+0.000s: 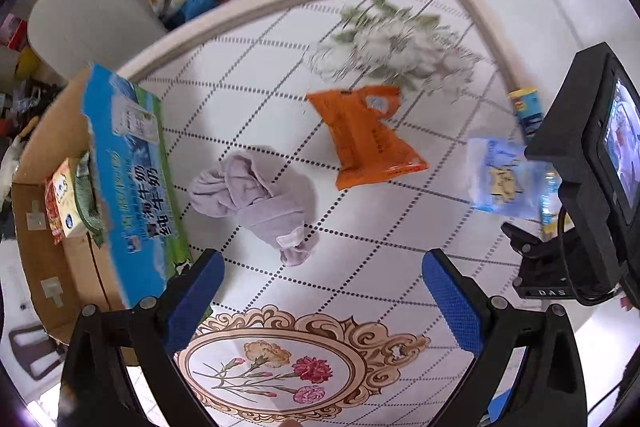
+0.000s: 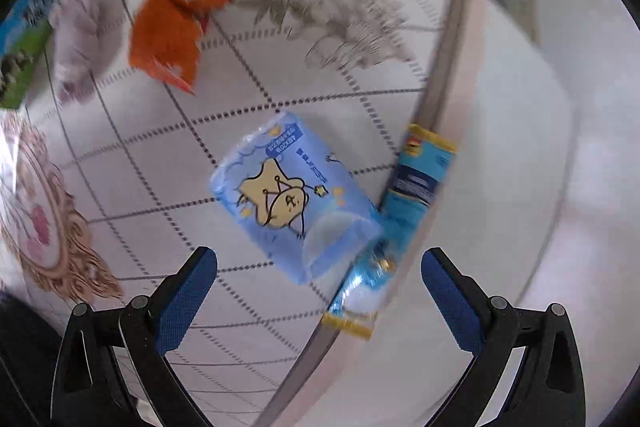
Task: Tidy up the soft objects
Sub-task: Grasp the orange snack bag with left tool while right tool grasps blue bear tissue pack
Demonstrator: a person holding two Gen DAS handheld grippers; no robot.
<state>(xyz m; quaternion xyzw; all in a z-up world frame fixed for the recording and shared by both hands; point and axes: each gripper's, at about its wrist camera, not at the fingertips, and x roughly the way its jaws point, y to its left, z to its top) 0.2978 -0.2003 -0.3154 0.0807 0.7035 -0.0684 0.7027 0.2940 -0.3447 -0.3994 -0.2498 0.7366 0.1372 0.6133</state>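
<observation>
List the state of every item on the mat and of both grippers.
Left hand-held gripper: open, empty.
Right hand-held gripper: open, empty.
Lilac cloth towel: crumpled on mat.
Orange plastic packet: lying flat.
Light-blue star-print tissue pack: lying flat.
Blue-and-yellow foil wrapper: across mat's edge.
Cardboard box: open, partly filled.

Both wrist cameras high, angled down at counter. Left wrist faces crumpled lilac cloth (image 1: 256,197); right wrist nearer pale-blue tissue pack (image 2: 294,199). Shared: orange plastic pouch (image 1: 366,143) (image 2: 176,27).
</observation>
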